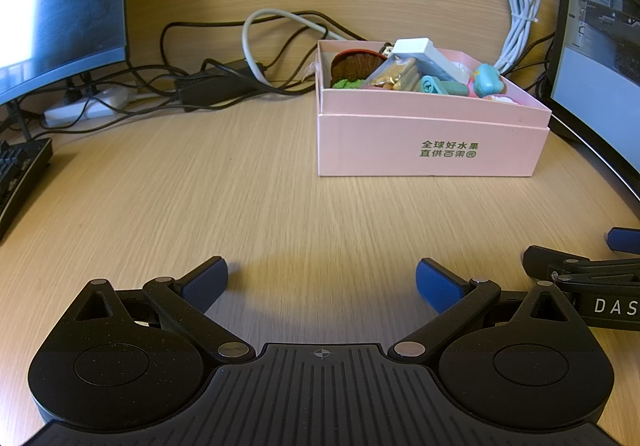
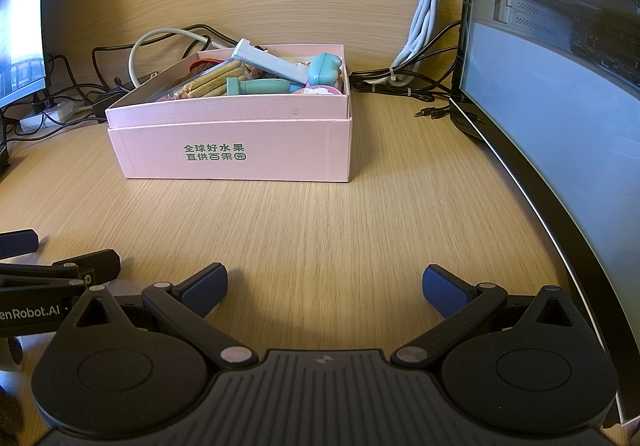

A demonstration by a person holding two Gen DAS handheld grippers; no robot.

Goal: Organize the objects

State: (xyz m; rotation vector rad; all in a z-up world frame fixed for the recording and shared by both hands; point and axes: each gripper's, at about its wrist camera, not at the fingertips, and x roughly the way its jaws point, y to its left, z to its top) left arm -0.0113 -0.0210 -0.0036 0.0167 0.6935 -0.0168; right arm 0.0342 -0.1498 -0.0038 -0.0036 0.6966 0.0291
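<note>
A pink cardboard box (image 1: 432,142) (image 2: 240,142) with green lettering stands on the wooden desk (image 1: 240,198), filled with small items: a brown knitted piece (image 1: 354,66), a bag of biscuit sticks (image 2: 212,84), a white flat device (image 1: 424,52) (image 2: 268,60), a teal tube (image 2: 260,86) and a teal toy (image 1: 488,80) (image 2: 324,68). My left gripper (image 1: 322,280) hovers low over the desk, well in front of the box, open and empty. My right gripper (image 2: 325,286) sits beside it, also open and empty, its fingers (image 1: 560,266) showing at the left view's right edge.
A curved monitor (image 2: 560,118) lines the right side and another monitor (image 1: 56,6) stands at the left. A keyboard (image 1: 20,174) lies at the left edge. Black cables, a power strip (image 1: 84,108) and a coiled white cable (image 2: 424,6) crowd the back wall behind the box.
</note>
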